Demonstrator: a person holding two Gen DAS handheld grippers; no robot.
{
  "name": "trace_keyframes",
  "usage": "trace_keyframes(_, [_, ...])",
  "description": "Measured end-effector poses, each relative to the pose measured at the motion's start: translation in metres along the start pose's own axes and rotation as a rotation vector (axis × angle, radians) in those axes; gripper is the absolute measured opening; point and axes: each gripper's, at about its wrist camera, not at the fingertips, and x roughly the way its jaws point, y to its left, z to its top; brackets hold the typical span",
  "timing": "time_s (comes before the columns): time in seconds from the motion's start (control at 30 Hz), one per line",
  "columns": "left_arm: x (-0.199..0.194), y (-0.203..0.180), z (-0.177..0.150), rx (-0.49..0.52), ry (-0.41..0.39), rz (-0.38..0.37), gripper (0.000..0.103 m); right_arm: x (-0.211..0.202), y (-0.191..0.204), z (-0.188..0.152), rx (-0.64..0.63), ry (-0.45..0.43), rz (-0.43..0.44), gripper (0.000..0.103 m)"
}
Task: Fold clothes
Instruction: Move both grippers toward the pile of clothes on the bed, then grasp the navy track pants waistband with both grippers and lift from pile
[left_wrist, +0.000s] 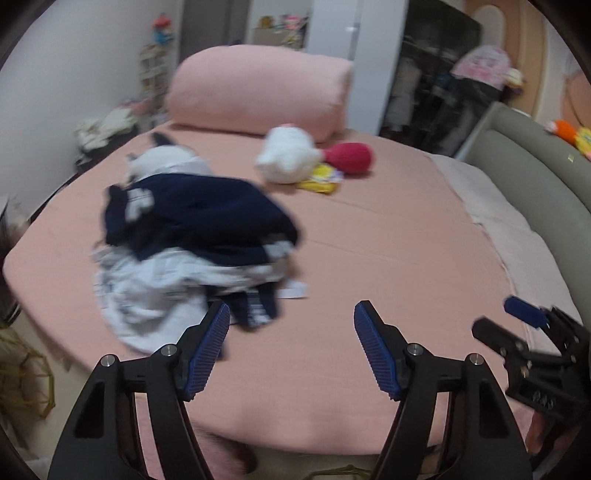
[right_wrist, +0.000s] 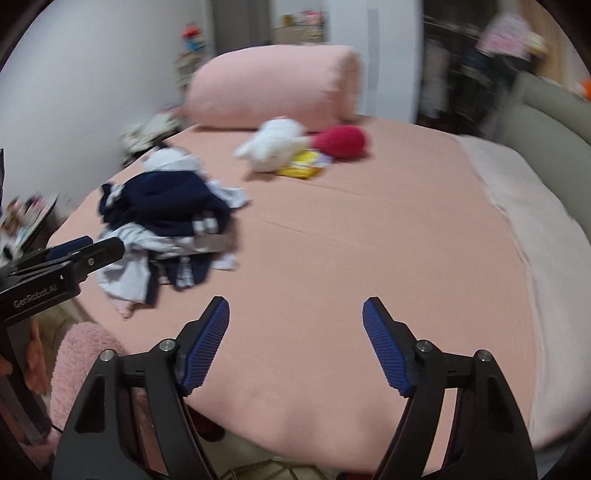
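A heap of navy and white clothes (left_wrist: 192, 240) lies on the left side of the pink bed (left_wrist: 369, 258); the right wrist view shows the same heap (right_wrist: 166, 229) left of centre. My left gripper (left_wrist: 291, 314) hangs open over the bare sheet just right of the heap's near edge, nothing between its fingers. My right gripper (right_wrist: 295, 310) is also open over bare sheet, empty. The right gripper (left_wrist: 517, 325) shows at the lower right of the left wrist view, and the left gripper (right_wrist: 81, 251) pokes in from the left of the right wrist view.
A big pink pillow (left_wrist: 258, 92) stands at the bed's far end. In front of it lie a white plush toy (left_wrist: 288, 155), a red ball-shaped toy (left_wrist: 351, 157) and a yellow packet (left_wrist: 321, 179). A grey padded headboard (left_wrist: 535, 177) borders the right side. A fluffy pink rug (right_wrist: 81, 354) lies on the floor.
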Motion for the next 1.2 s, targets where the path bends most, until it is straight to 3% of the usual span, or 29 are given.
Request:
trace_keyframes(0.13, [0.013, 0.059, 0.006, -0.057, 0.006, 0.081, 0.076, 0.037, 0.047, 0.03, -0.088, 0.006, 0.048, 0.073])
trace_keyframes(0.2, [0.025, 0.087, 0.011, -0.075, 0.009, 0.108, 0.085, 0.062, 0.079, 0.051, -0.142, -0.003, 0.039, 0.078])
trace_keyframes(0.3, [0.047, 0.123, 0.022, -0.088, 0.015, 0.137, 0.085, 0.092, 0.112, 0.073, -0.197, -0.008, 0.069, 0.09])
trace_keyframes(0.47, [0.085, 0.161, 0.043, -0.068, 0.021, 0.189, 0.086, 0.145, 0.171, 0.097, -0.31, 0.019, 0.091, 0.09])
trace_keyframes(0.6, [0.107, 0.175, 0.058, -0.064, 0.032, 0.177, 0.086, 0.192, 0.203, 0.104, -0.37, 0.071, 0.084, 0.09])
trace_keyframes(0.83, [0.124, 0.184, 0.077, -0.053, -0.021, 0.107, 0.087, 0.234, 0.23, 0.104, -0.421, 0.121, 0.116, 0.09])
trace_keyframes(0.87, [0.131, 0.183, 0.08, -0.043, -0.004, 0.088, 0.087, 0.242, 0.231, 0.104, -0.42, 0.138, 0.126, 0.089])
trace_keyframes(0.93, [0.151, 0.186, 0.086, -0.083, 0.082, 0.038, 0.086, 0.259, 0.225, 0.105, -0.364, 0.194, 0.152, 0.075])
trace_keyframes(1.0, [0.158, 0.187, 0.089, -0.124, 0.112, -0.015, 0.068, 0.261, 0.213, 0.111, -0.263, 0.217, 0.18, 0.055])
trace_keyframes(1.07, [0.148, 0.177, 0.091, -0.075, 0.078, -0.015, 0.056, 0.256, 0.205, 0.116, -0.2, 0.207, 0.184, 0.04])
trace_keyframes(1.1, [0.143, 0.172, 0.092, -0.051, 0.066, -0.019, 0.044, 0.25, 0.204, 0.117, -0.218, 0.179, 0.151, 0.034])
trace_keyframes(1.2, [0.13, 0.159, 0.09, -0.008, 0.054, -0.042, 0.026, 0.241, 0.198, 0.118, -0.268, 0.137, 0.068, 0.028])
